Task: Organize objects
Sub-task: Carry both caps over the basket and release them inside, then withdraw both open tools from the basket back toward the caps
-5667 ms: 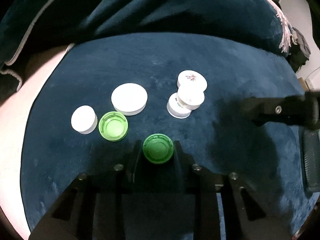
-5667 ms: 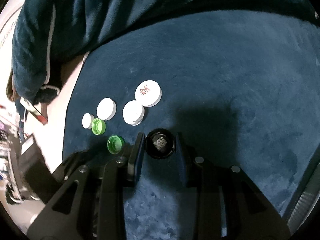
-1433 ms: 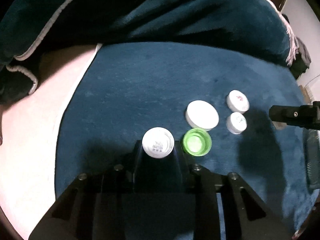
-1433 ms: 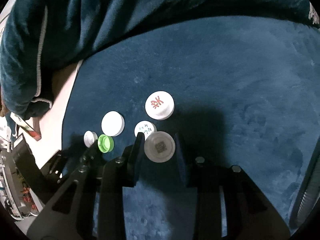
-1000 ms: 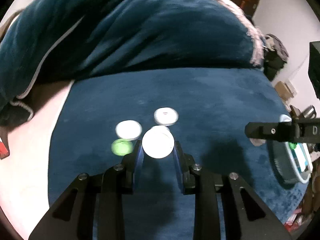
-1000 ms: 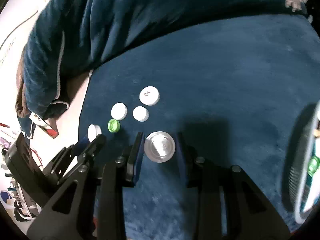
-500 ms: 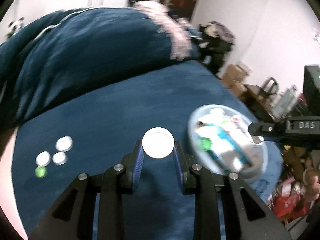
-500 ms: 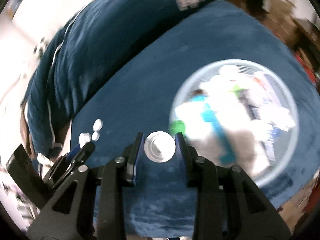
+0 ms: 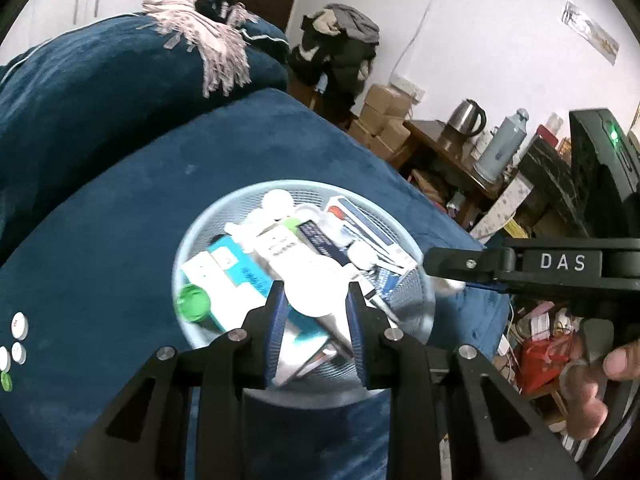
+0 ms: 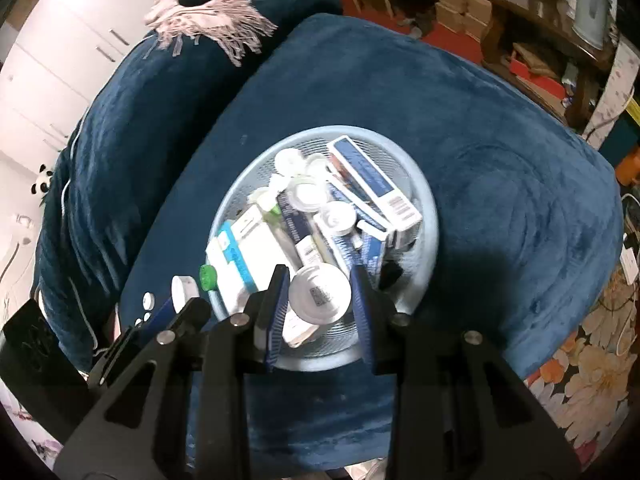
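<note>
Left wrist view: left gripper (image 9: 316,300) clamps a white cap (image 9: 314,294) directly above the basket (image 9: 188,240).
Right wrist view: right gripper (image 10: 318,294) clamps a barcoded cap (image 10: 319,294) over the basket's near rim.
Next: likely release; both caps sit over the basket.

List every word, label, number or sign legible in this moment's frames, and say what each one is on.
"DAS": white capitals on the black body of the right gripper, as seen from the left wrist view.
White lid held by the right gripper: a square code patch, no readable characters.
Blue and white box in the basket: a barcode and print, too small to read.
Other cartons in the basket: print blurred, unreadable.
Wall poster: too small to read.
</note>
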`<action>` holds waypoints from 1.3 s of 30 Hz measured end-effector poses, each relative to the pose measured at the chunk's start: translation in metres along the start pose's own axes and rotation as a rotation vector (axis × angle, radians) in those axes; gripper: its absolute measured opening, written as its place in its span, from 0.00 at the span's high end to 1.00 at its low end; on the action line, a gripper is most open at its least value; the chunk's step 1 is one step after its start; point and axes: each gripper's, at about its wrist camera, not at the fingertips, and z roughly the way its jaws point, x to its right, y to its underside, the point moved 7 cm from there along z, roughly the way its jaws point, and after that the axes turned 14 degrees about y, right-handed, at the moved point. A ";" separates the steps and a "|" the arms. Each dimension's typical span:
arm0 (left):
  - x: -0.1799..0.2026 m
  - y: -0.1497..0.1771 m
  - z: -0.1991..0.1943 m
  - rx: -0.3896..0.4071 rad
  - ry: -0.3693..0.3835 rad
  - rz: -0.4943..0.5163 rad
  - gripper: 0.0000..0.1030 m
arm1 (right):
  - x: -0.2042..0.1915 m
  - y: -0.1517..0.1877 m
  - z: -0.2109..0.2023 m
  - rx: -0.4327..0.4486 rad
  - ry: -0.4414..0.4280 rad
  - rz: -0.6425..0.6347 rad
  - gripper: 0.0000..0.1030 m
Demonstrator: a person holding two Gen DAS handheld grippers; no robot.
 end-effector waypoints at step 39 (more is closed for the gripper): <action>-0.149 0.042 -0.089 0.059 -0.300 -0.229 0.05 | -0.080 0.005 0.042 0.037 0.186 -0.275 0.25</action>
